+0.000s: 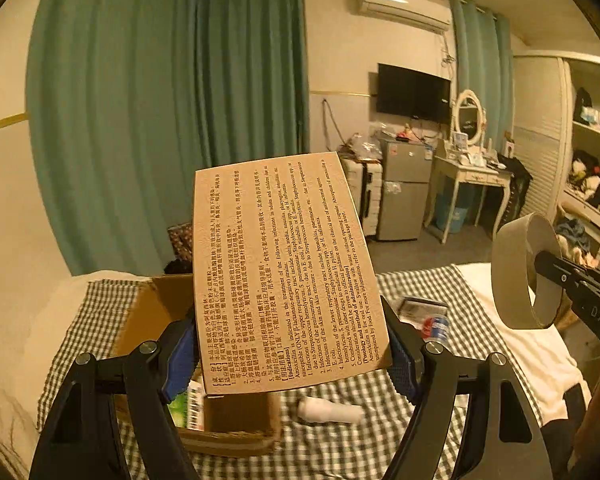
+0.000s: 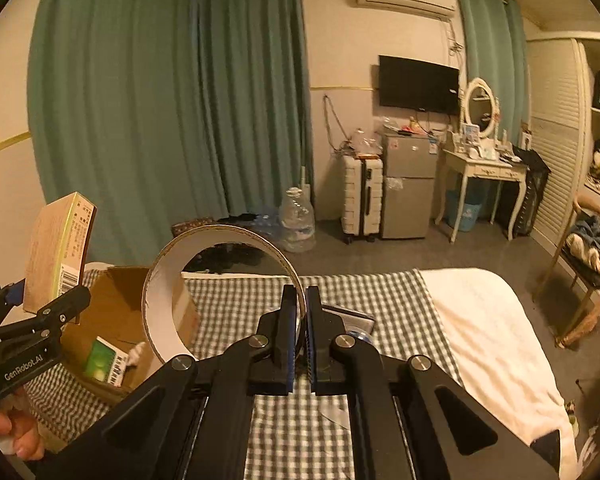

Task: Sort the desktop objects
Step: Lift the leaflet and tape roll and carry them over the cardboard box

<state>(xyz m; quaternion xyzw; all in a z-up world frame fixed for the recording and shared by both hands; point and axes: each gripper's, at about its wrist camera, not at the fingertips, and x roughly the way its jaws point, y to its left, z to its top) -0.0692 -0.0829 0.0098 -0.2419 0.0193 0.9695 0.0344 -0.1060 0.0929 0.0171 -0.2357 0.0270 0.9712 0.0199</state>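
Both wrist views look forward, slightly down, close over checkered cloth [image 1: 451, 292]; share cardboard box [image 2: 116, 312], room beyond.

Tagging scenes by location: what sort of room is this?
Most likely a bedroom or small studio flat: a dressing table with oval mirror, a mini fridge, an open wardrobe of clothes.

The flat tan medicine box [image 1: 288, 272] carries Chinese lines and English print — "[Indications]", "Amoxicillin", "Streptococcus", "E. coli", "Swallow whole with water". The left gripper [image 2: 28, 320] reads "GenRobot.AI" on its arm; the right gripper [image 1: 539, 258] shows "DAS". A barcode — digits unreadable — marks the box's edge.
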